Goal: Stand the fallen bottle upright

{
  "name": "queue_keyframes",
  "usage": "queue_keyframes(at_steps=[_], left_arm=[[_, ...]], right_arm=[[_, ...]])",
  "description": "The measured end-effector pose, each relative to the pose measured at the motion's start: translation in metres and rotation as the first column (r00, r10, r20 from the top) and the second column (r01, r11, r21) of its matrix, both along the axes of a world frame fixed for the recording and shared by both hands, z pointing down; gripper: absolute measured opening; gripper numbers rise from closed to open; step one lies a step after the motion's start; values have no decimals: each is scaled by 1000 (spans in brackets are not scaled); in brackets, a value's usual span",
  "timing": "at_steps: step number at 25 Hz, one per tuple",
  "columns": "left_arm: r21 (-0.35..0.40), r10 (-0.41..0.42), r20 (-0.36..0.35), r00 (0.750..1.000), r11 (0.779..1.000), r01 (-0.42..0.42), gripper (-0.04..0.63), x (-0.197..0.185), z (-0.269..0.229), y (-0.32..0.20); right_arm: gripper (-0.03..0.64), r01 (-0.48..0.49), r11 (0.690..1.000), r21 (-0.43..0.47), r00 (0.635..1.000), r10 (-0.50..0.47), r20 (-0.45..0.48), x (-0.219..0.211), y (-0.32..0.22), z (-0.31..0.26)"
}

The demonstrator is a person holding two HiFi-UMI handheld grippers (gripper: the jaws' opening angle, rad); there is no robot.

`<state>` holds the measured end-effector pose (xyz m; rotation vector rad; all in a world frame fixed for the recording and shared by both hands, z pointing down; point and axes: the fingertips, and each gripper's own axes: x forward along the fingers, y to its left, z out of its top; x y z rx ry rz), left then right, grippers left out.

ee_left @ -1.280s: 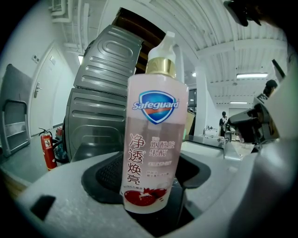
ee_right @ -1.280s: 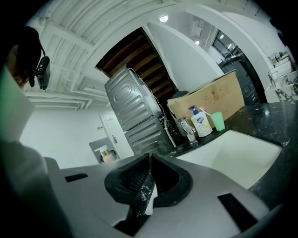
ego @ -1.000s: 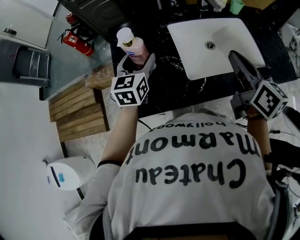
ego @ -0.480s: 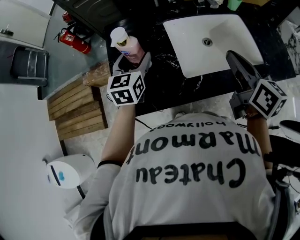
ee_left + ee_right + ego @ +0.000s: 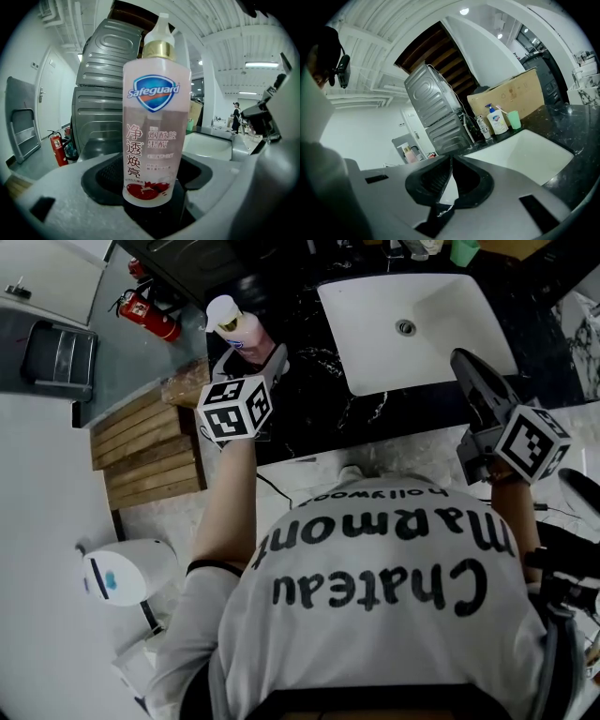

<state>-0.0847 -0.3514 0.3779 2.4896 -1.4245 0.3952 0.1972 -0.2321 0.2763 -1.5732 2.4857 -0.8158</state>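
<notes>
One bottle (image 5: 156, 117) clamped upright in left tongs (image 5: 151, 190), at counter's (image 5: 319, 418) left edge | right tongs (image 5: 449, 174) closed, empty, near sink (image 5: 375, 329)

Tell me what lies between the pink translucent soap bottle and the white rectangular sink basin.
In the head view, past the left gripper around the pink soap bottle, only bare black veined countertop reaches the white sink basin.

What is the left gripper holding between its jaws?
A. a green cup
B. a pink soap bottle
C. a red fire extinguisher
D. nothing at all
B: in the left gripper view the pink soap bottle stands upright between the jaws of the left gripper, cap up and its label facing the camera.
</notes>
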Motion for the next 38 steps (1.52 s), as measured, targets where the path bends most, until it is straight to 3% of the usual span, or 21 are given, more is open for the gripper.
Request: queue_keyframes(at_steps=[5, 12, 16, 19, 25, 27, 30, 35, 38], left_arm=[[-4, -37, 36, 999, 999, 37, 333, -1, -3, 0], [92, -115, 8, 993, 989, 114, 345, -5, -39, 9], [137, -170, -34, 985, 975, 173, 344, -12, -61, 21], [167, -189, -28, 982, 967, 191, 344, -15, -78, 39], [281, -218, -106, 970, 929, 240, 339, -23, -136, 91], [301, -237, -114, 965, 917, 261, 299, -27, -150, 114], [311, -255, -152, 955, 905, 291, 119, -26, -160, 150], [285, -261, -164, 951, 911, 299, 78, -18, -146, 210], [236, -220, -291, 931, 927, 293, 23, -10, -134, 254]], right_arm=[[25, 26, 999, -32, 999, -27, -29, 14, 10, 6], [25, 41, 998, -38, 999, -42, -32, 24, 30, 10], [25, 54, 998, -21, 998, -54, -13, 29, 37, 10], [25, 63, 998, -21, 998, -63, -8, 29, 42, 10], [25, 147, 989, 10, 989, -147, 5, 7, 52, 4], [25, 180, 983, 17, 984, -180, 2, -3, 59, 1], [25, 222, 975, 33, 975, -222, -4, -13, 69, -3], [25, 290, 957, 23, 957, -290, 2, -27, 93, 4], [25, 339, 941, 6, 940, -339, 26, -38, 111, 16]])
